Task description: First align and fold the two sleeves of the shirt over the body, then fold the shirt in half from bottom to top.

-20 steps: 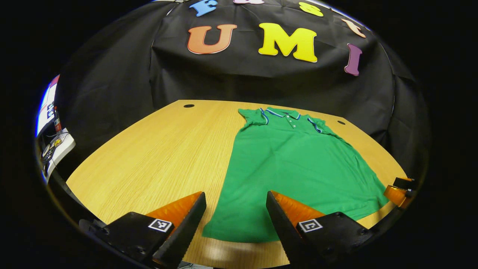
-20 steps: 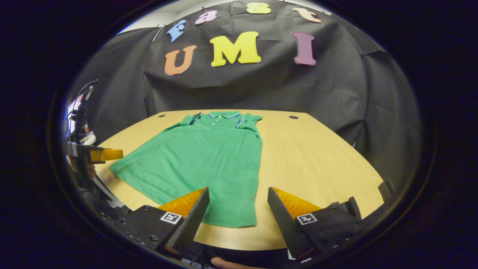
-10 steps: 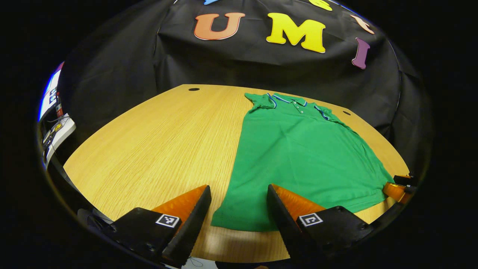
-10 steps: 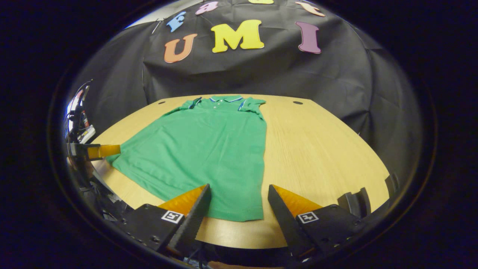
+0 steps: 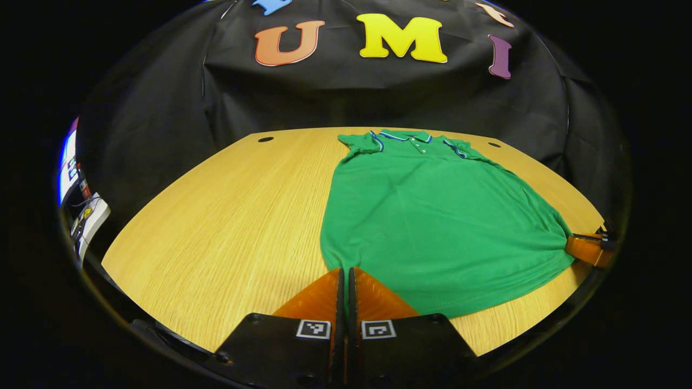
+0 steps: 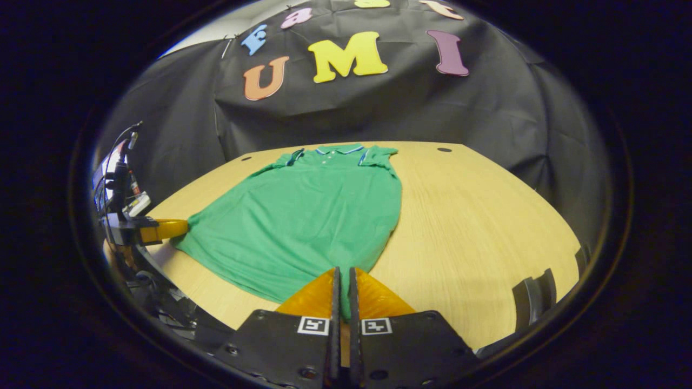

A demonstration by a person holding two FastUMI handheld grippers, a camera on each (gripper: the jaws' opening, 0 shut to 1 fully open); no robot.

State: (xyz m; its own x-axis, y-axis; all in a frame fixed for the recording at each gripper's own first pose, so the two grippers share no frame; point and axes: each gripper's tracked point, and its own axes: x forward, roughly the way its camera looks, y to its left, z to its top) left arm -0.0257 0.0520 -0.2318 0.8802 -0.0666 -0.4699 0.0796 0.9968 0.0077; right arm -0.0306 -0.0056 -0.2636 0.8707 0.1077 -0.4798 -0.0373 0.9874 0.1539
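Note:
A green polo shirt (image 5: 432, 216) lies flat on the wooden table (image 5: 227, 216), collar (image 5: 405, 136) at the far side and hem toward me. Its short trimmed sleeves sit close beside the collar. My left gripper (image 5: 344, 270) is shut on the hem's near-left corner. The cloth puckers toward the right gripper (image 5: 586, 249), which pinches the hem's other corner at the view's right edge. In the right gripper view the shirt (image 6: 308, 216) spreads to the left, my right gripper (image 6: 342, 268) is shut on its near hem corner, and the left gripper (image 6: 162, 229) holds the far-left corner.
The table (image 6: 476, 216) has bare wood left of the shirt in the left gripper view and right of it in the right gripper view. Two cable holes (image 5: 265, 139) (image 5: 494, 145) sit near its back edge. Equipment and cables (image 6: 121, 189) stand past the left side.
Both grippers were open at the hem; now each has shut on a hem corner. The hem is drawn taut between them, with creases running to each corner.

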